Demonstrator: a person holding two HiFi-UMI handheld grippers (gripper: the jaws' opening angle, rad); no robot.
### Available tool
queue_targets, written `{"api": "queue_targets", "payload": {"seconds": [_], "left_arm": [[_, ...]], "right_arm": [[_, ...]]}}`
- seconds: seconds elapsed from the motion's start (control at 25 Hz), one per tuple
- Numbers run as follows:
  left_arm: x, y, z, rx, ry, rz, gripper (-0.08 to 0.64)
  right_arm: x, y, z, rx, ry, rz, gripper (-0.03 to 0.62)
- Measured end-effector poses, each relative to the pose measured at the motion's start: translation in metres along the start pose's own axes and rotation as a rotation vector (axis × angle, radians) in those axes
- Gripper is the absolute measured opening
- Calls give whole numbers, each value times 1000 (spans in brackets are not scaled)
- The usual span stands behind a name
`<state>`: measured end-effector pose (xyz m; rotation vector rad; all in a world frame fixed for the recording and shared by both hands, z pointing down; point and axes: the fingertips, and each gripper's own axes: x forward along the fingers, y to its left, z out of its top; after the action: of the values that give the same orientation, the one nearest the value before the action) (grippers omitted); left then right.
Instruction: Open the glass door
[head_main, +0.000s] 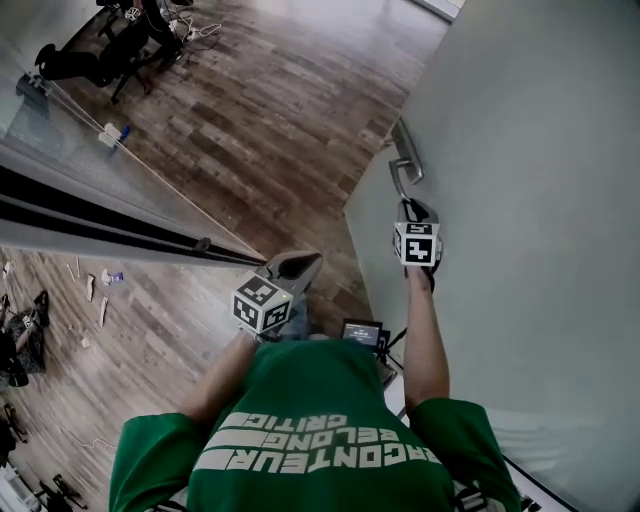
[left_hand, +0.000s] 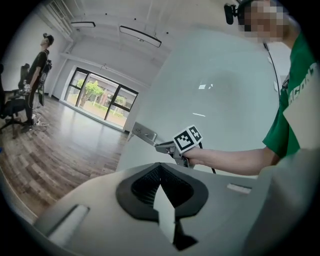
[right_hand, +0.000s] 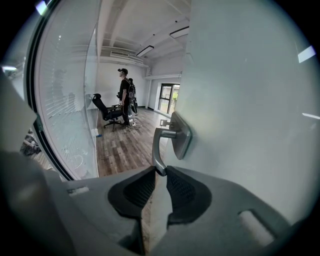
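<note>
**Door: handle gripped, leaf looks ajar**

R gripper (right_hand: 161, 170) is pinched on the tip of the lever handle (right_hand: 172, 137), near the free edge of the frosted glass door (head_main: 520, 200). L gripper (left_hand: 160, 167) is pressed together, empty, held off the door. My read: grab done. The gap to the glass partition (right_hand: 65, 100) suggests the leaf is partly open, w/ a wider swing left. Wood-plank floor (head_main: 280, 110), open office. Chair (right_hand: 107, 111) and standing person (right_hand: 125, 92) are far back.

Green short-sleeved shirt (head_main: 320, 380), white printed lettering (head_main: 320, 447)
</note>
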<state>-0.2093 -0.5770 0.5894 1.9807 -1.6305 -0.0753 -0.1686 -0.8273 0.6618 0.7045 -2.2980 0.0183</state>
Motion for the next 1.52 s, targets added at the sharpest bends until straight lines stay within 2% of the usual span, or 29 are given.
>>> {"api": "queue_targets", "payload": {"seconds": [0.36, 0.6, 1.16, 1.52], "left_arm": [[41, 13, 25, 2, 12, -77, 17], [62, 26, 52, 31, 6, -108, 17], [75, 41, 68, 50, 15, -142, 17], [103, 44, 83, 29, -2, -105, 17]], "right_arm": [[-1, -42, -23, 37, 30, -55, 58], [6, -82, -21, 64, 17, -100, 58], [11, -171, -42, 165, -22, -201, 60], [13, -232, -61, 249, 5, -251, 60]]}}
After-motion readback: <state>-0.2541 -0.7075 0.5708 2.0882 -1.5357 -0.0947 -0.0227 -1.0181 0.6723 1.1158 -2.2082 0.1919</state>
